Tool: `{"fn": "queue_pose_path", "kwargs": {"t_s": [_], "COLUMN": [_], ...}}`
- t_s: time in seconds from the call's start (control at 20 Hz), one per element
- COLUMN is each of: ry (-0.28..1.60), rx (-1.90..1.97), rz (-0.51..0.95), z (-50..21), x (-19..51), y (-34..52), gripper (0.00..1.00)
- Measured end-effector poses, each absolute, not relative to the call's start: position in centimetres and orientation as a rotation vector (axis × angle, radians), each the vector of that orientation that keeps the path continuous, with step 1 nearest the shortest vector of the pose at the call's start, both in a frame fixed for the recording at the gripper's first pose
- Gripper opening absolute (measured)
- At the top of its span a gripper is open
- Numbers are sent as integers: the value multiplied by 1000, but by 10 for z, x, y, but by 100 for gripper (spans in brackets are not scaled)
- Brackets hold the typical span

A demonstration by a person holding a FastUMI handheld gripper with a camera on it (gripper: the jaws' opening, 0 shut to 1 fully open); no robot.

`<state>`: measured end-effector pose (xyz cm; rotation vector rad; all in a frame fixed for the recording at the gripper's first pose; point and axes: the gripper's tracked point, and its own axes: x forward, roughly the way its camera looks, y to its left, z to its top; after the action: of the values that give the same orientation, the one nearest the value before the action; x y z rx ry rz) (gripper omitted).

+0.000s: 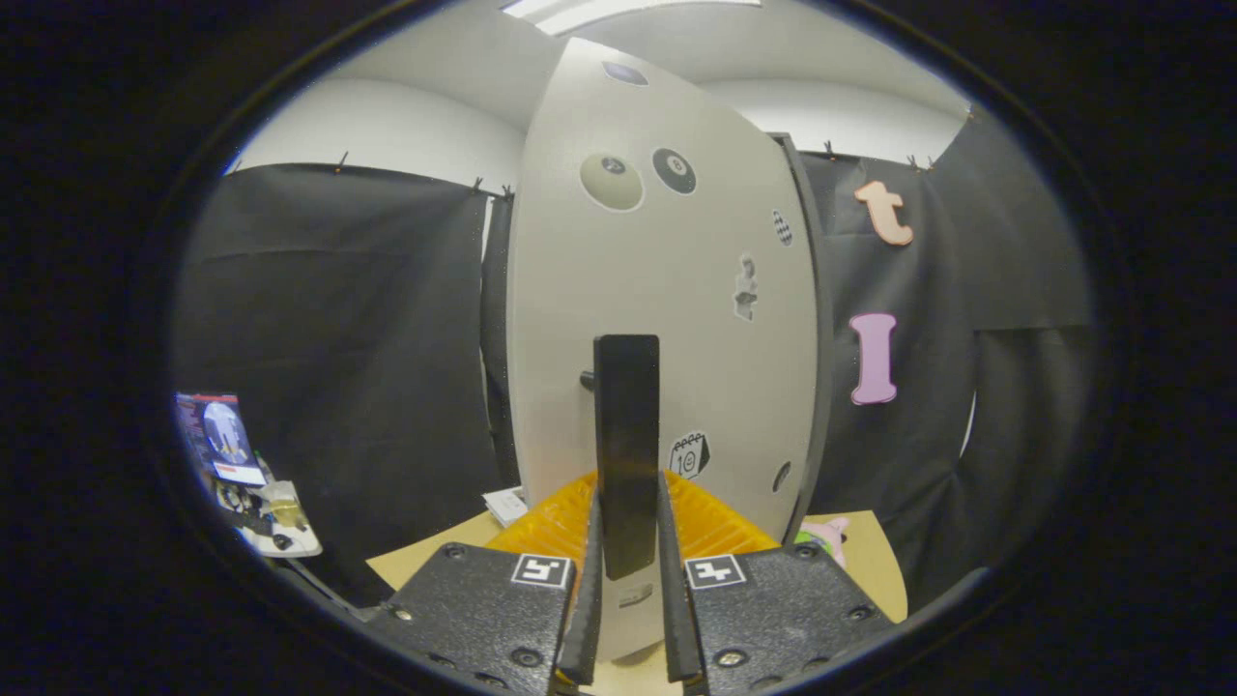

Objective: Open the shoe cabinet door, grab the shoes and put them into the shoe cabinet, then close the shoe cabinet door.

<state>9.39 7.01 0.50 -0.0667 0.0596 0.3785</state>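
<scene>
While the claw (628,619) grips the cabinet door's (667,319) black handle (626,445), an orange tray (715,527) sits behind.

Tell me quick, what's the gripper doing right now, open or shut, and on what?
Gripper: fingers shut on the black door handle of the white shoe cabinet door, one finger pressing each side.

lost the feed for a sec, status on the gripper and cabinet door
Gripper shut on door handle. Shoe cabinet door upright just ahead, filling the way. Orange tray at its foot; shoes unidentified.
</scene>
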Motion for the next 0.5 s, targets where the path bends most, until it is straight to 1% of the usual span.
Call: {"fn": "queue_pose_path", "kwargs": {"t_s": [0.25,0.5], "ry": [35,4], "rx": [-97,-111], "rz": [292,165], "z": [4,7], "x": [96,95], "y": [45,13], "gripper": [27,20]}}
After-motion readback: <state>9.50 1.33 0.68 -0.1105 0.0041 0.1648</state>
